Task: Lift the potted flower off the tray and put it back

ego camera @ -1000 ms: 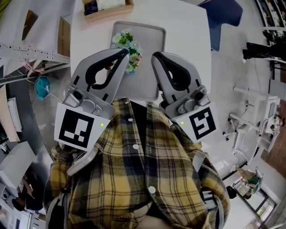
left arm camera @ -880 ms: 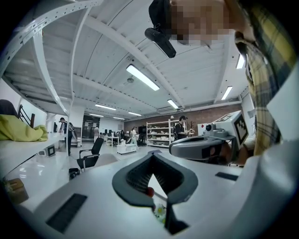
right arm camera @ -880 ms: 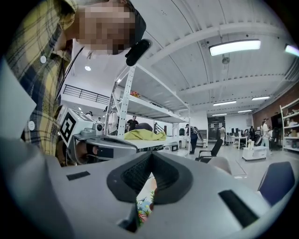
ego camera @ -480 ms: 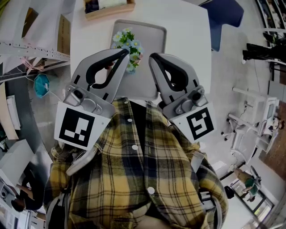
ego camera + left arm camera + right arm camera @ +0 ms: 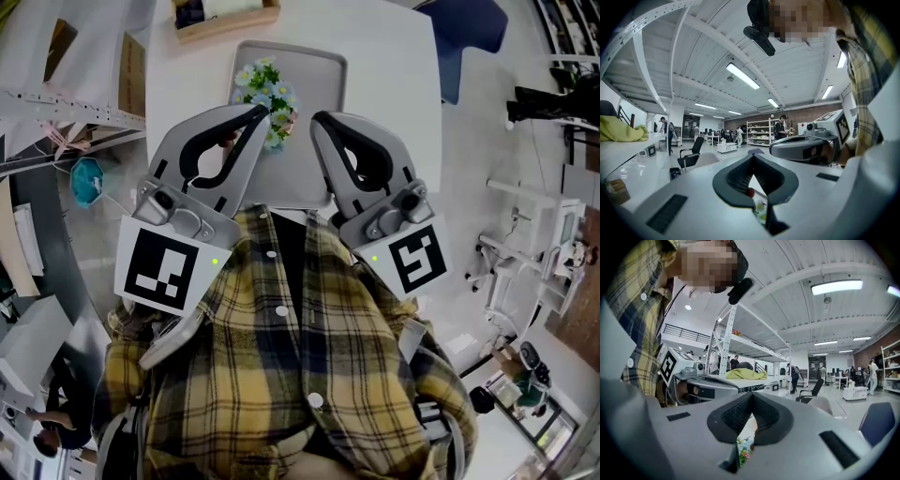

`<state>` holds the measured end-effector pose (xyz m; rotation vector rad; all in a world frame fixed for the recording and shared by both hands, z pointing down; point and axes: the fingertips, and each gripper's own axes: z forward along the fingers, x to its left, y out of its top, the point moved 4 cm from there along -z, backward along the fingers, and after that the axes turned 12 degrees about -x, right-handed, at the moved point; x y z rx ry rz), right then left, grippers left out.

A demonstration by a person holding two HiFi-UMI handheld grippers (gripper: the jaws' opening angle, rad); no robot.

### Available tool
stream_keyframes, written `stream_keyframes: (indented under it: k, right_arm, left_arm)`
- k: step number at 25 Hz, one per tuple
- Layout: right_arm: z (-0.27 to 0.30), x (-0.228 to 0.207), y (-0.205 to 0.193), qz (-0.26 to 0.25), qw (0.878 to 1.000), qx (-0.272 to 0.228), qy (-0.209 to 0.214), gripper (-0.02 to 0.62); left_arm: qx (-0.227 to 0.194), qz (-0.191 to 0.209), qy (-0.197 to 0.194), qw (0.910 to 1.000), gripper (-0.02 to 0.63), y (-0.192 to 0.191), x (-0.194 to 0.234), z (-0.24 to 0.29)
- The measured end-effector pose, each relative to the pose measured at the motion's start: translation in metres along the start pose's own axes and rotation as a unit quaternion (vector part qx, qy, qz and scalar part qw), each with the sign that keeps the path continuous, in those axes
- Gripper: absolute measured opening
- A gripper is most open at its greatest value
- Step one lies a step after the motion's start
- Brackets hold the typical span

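Observation:
The potted flower [image 5: 268, 92], white and pale blue blooms with green leaves, stands on the left side of the grey tray [image 5: 314, 70] on the white table. Both grippers are held level in front of my chest, well above the table and apart from the flower. My left gripper [image 5: 264, 109] is shut and empty, its tip overlapping the blooms in the head view. My right gripper [image 5: 317, 119] is shut and empty too, just right of the flower. Bits of the flower [image 5: 760, 210] show below the shut left gripper [image 5: 752, 157], and the flower [image 5: 744, 449] also shows below the shut right gripper [image 5: 751, 397].
A wooden box [image 5: 225, 17] sits at the table's far edge beyond the tray. A blue chair [image 5: 466, 36] stands at the far right of the table, and a teal object [image 5: 86, 180] lies on the floor to the left. My plaid shirt fills the lower head view.

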<state>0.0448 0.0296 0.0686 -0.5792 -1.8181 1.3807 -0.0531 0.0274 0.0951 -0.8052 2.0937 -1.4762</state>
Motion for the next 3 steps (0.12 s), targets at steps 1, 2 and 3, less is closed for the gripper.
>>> stream_keyframes:
  k: [1,2,3]
  right_arm:
    - [-0.0001,0.0,-0.0002,0.0,1.0,0.001,-0.001,-0.002]
    - [-0.0001,0.0,-0.0003,0.001,1.0,0.001,-0.001,-0.002]
    - [-0.0001,0.0,-0.0004,0.001,1.0,0.002,-0.002,-0.002]
  left_arm:
    - [0.001,0.0,-0.001,1.0,0.009,0.0,0.0,0.0]
    - [0.001,0.0,-0.002,1.0,0.009,0.0,0.0,0.0001]
    - [0.002,-0.001,-0.002,1.0,0.008,0.0,0.0001,0.0002]
